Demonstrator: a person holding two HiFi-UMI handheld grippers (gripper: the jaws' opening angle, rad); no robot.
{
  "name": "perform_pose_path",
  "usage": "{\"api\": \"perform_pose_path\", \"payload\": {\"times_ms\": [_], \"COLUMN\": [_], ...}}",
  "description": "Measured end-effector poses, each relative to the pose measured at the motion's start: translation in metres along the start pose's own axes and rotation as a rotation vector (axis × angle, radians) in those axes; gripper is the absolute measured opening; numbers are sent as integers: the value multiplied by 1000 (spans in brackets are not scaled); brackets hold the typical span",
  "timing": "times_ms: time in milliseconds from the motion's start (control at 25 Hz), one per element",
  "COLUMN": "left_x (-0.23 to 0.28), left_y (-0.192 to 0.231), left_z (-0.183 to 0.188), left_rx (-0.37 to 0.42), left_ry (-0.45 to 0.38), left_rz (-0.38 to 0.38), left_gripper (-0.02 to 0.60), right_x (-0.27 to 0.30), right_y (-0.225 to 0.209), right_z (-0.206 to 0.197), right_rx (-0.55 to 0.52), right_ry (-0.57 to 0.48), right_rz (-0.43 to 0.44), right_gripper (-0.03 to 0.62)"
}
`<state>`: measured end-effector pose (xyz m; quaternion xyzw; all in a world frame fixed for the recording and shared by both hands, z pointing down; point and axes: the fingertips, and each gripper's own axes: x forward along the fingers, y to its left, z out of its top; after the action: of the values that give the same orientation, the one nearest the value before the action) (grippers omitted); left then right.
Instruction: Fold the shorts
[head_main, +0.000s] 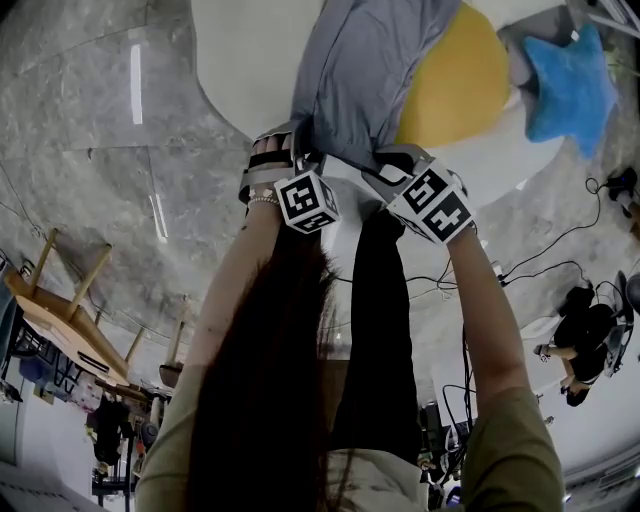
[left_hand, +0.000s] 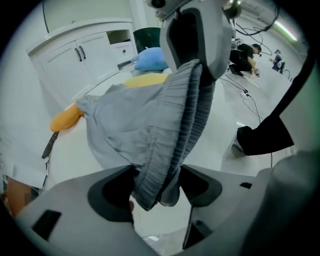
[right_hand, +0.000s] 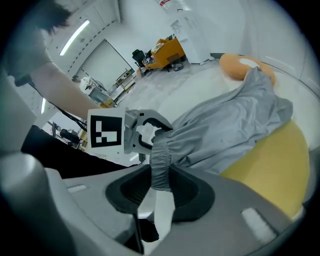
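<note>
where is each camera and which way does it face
Head view: on the head, looking steeply down at the grey shorts; hair, both forearms show.
Left gripper view: on the left tool, along its jaws toward the right tool; black trouser leg.
Right gripper view: on the right tool, facing the left tool; left forearm shows.
All three share the shorts.

The grey fabric shorts (head_main: 365, 70), with a ribbed elastic waistband, are bunched and crumpled rather than flat. The waistband is raised off the white round bench (head_main: 250, 60), pinched at one spot in the left claw (left_hand: 155, 192) and at another in the right claw (right_hand: 160, 185). The legs trail onto the bench, partly over a yellow cushion (head_main: 455, 85).
</note>
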<state>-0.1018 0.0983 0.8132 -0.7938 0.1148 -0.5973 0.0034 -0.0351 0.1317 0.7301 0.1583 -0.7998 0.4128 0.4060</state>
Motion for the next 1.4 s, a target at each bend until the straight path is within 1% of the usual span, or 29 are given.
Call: {"api": "perform_pose_path", "payload": {"times_ms": [40,80,160,200,280,360,440,560,680,760,880,960,1040,1160,1200,1280,1400], "left_x": [-4,-9,-21,-28,-43,-62,-83,-117,-153,-176,-200,-203,-197,-177,-168,-149,-118], "left_y": [4,8,13,15,15,3,-12,-21,-25,-25,-19,-8,9,35,46,72,112], "left_z": [0,1,4,6,11,12,15,25,40,50,65,76,87,100,105,119,139], "left_rx": [-15,-21,-13,-5,11,27,35,27,5,-12,-39,-54,-32,60,80,83,61], "left_ry": [-8,-20,-43,-54,-69,-64,-50,-40,-37,-36,-35,-34,-31,-12,-5,-3,-3], "left_rz": [11,18,17,18,15,-20,-70,-132,-187,-223,-279,-318,-344,-339,-334,-327,-308], "left_gripper": [258,201,142,125,109,95,84,79,74,71,66,66,66,67,67,67,67], "right_x": [-2,-5,-11,-14,-21,-28,-39,-64,-91,-110,-139,-151,-156,-162,-163,-165,-167], "right_y": [0,0,0,0,5,20,41,77,103,105,94,85,71,36,20,-15,-69], "right_z": [-1,-2,-3,-3,-3,-9,-17,-32,-38,-31,-8,3,10,24,30,44,69], "right_rx": [3,13,35,34,10,-12,-13,26,85,112,102,78,86,153,172,193,240], "right_ry": [2,1,1,7,36,81,122,165,159,127,87,83,64,6,-6,-19,-46], "right_rz": [2,4,4,-1,-14,-3,32,111,173,177,169,179,192,205,207,200,174], "right_gripper": [117,117,117,117,115,115,115,115,115,115,115,115,115,115,115,115,115]}}
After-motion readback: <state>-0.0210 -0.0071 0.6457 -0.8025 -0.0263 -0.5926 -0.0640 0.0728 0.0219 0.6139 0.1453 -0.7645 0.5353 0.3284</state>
